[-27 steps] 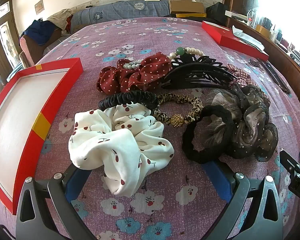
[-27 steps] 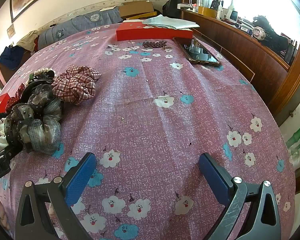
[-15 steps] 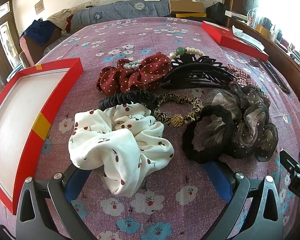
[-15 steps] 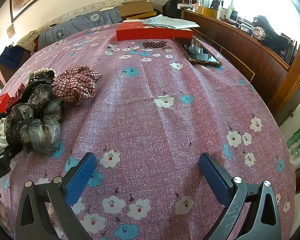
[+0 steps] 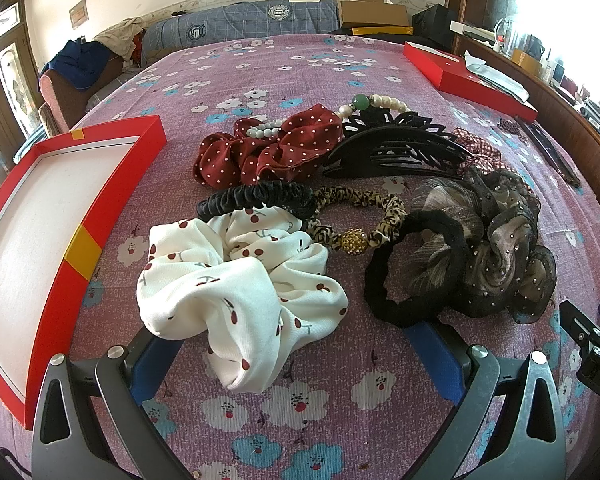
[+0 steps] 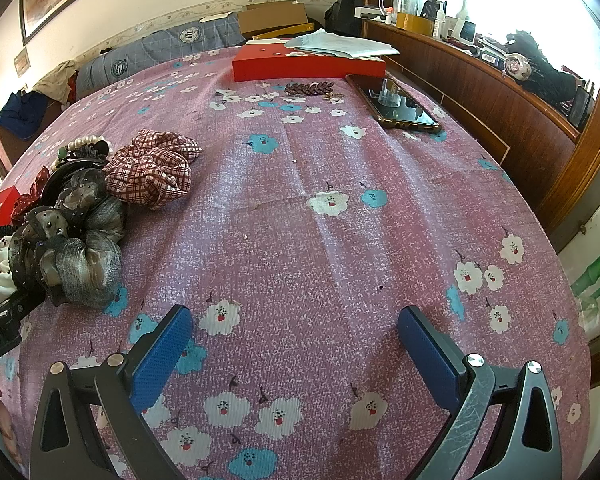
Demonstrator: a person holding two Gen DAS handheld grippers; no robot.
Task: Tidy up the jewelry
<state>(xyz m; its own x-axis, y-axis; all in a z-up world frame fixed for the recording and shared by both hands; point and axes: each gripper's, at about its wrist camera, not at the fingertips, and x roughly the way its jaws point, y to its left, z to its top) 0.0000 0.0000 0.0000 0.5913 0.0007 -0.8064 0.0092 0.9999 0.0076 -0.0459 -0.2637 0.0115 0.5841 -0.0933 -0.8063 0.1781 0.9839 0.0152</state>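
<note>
A heap of hair accessories lies at the centre of the left wrist view on a purple flowered bedspread (image 5: 340, 60). Nearest the camera sits a white cherry-print scrunchie (image 5: 240, 280), touching a black velvet scrunchie (image 5: 256, 198) and a leopard-print hair tie (image 5: 360, 208) with a gold bead. Right of them a black hair band (image 5: 412, 272) overlaps a grey gauze scrunchie (image 5: 500, 248). Behind lie a red dotted scrunchie (image 5: 268, 152), a black claw clip (image 5: 396, 148) and a pearl bracelet (image 5: 380, 102). An open red box (image 5: 80, 248) fills the left edge. The left gripper (image 5: 296, 356) stands wide, its pads flanking the white scrunchie's near edge without pressing it. In the right wrist view the right gripper (image 6: 296, 352) is wide and empty over bare cloth; a plaid scrunchie (image 6: 152, 170) lies at centre left.
</note>
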